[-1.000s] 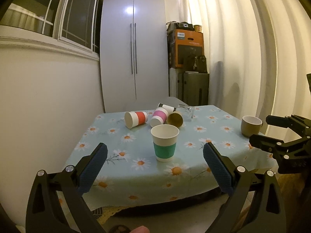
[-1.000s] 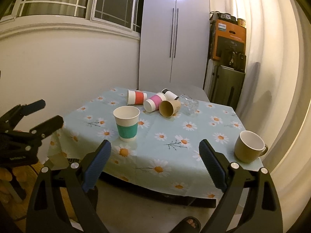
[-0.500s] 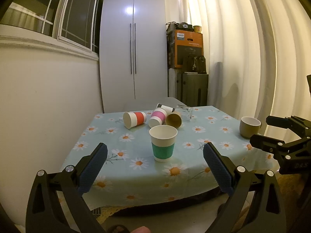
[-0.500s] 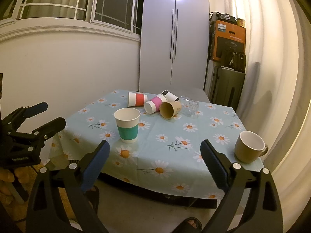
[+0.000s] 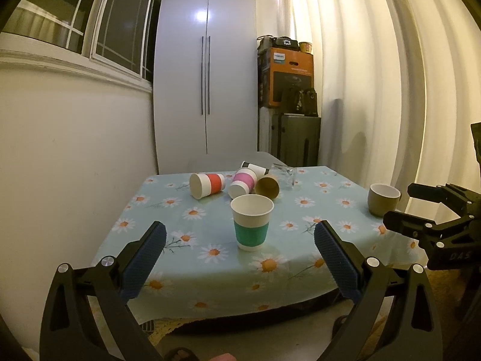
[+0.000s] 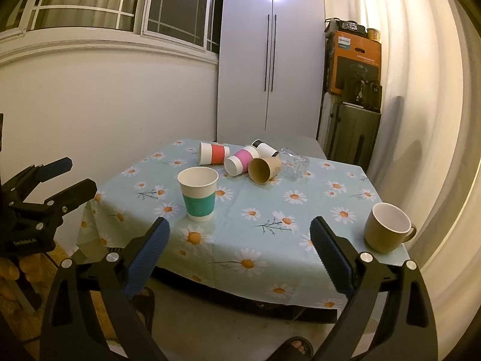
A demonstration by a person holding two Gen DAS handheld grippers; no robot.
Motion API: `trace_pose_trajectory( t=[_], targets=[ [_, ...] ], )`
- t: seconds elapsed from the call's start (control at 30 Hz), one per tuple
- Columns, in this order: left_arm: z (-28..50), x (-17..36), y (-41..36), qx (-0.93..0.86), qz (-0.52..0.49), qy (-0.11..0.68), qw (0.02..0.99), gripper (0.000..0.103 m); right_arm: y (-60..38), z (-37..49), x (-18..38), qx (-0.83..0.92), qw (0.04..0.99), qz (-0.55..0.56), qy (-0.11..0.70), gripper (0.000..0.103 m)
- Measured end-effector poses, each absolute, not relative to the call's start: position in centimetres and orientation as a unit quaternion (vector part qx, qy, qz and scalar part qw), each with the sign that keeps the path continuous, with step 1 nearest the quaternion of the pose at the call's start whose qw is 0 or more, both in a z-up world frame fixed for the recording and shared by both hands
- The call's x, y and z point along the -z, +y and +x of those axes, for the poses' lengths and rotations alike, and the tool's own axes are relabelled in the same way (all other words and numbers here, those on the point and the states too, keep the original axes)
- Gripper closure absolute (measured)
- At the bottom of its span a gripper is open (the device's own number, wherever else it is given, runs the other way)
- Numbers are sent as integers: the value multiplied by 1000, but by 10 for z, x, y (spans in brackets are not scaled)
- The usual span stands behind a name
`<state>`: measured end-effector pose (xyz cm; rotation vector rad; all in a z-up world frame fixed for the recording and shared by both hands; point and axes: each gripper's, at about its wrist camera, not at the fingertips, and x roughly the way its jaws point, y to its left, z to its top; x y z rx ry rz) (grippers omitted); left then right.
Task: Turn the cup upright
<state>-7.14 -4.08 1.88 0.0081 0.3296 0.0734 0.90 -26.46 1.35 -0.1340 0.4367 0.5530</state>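
A green-banded paper cup [image 5: 252, 222] [image 6: 199, 193] stands upright near the table's front. Behind it lie on their sides a red-banded cup [image 5: 207, 185] [image 6: 213, 157], a pink-banded cup [image 5: 243, 182] [image 6: 239, 161], a brown cup [image 5: 267, 185] [image 6: 264, 169], a black-and-white cup [image 6: 264, 148] and a clear glass [image 6: 294, 164]. A brown mug [image 5: 384, 199] [image 6: 387, 227] stands upright at the right edge. My left gripper [image 5: 240, 257] is open and empty, short of the table's front edge. My right gripper [image 6: 239, 254] is open and empty, also short of the front edge.
The table carries a light blue daisy cloth [image 5: 180, 234] [image 6: 318, 210]. A white wall is at the left, a white wardrobe [image 5: 207, 90] behind, and a suitcase with an orange box [image 5: 290, 81] at the back right. Curtains hang at the right.
Both grippers have drawn back slightly from the table and stay open. The cups have not moved.
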Motion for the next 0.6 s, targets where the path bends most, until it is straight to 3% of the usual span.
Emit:
trace_pose_trajectory(
  t=[0.6],
  targets=[
    [-75,-18,-46,-42,4,168,985,7,-264,10,-12,-272,936,-68,212,9]
  ],
)
